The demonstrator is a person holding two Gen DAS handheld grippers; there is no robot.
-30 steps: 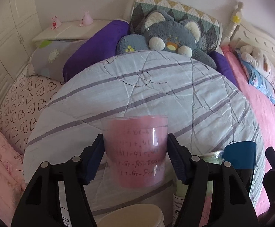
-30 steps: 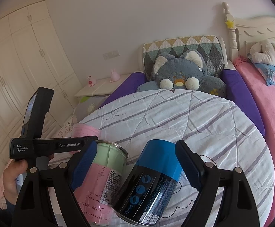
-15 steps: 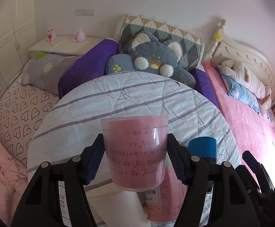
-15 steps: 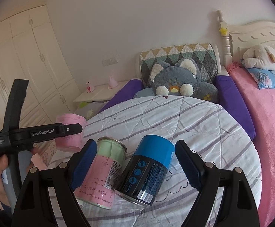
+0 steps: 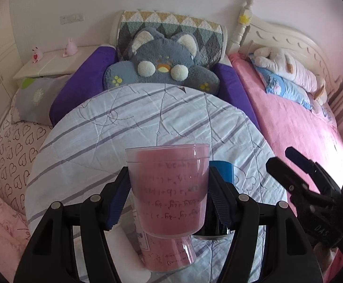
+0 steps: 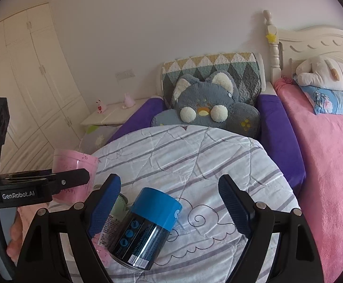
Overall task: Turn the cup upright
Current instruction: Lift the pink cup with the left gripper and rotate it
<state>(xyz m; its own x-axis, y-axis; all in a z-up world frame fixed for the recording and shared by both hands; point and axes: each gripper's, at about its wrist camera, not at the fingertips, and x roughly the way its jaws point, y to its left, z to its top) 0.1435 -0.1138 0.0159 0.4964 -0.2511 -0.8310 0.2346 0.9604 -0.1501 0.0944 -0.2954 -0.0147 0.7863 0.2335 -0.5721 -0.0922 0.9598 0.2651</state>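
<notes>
My left gripper [image 5: 169, 198] is shut on a clear plastic cup with a pink paper lining [image 5: 169, 188]. The cup is upright, mouth up, and held above the round striped table [image 5: 148, 118]. The cup also shows in the right wrist view [image 6: 77, 172], gripped at the far left above the table edge. My right gripper [image 6: 171, 202] is open and empty, with its fingers on either side of a blue-lidded dark jar [image 6: 145, 226], not touching it.
A glass jar with a pink and green label [image 6: 115, 212] stands left of the blue-lidded jar [image 5: 221, 172]; it also shows under the cup in the left wrist view [image 5: 169, 252]. A grey plush cat [image 6: 206, 108] sits behind the table. A pink bed [image 6: 331, 165] lies to the right.
My left gripper has lifted the cup higher and away from the table. My right gripper has drawn back and up, so both jars sit lower and further ahead of it.
</notes>
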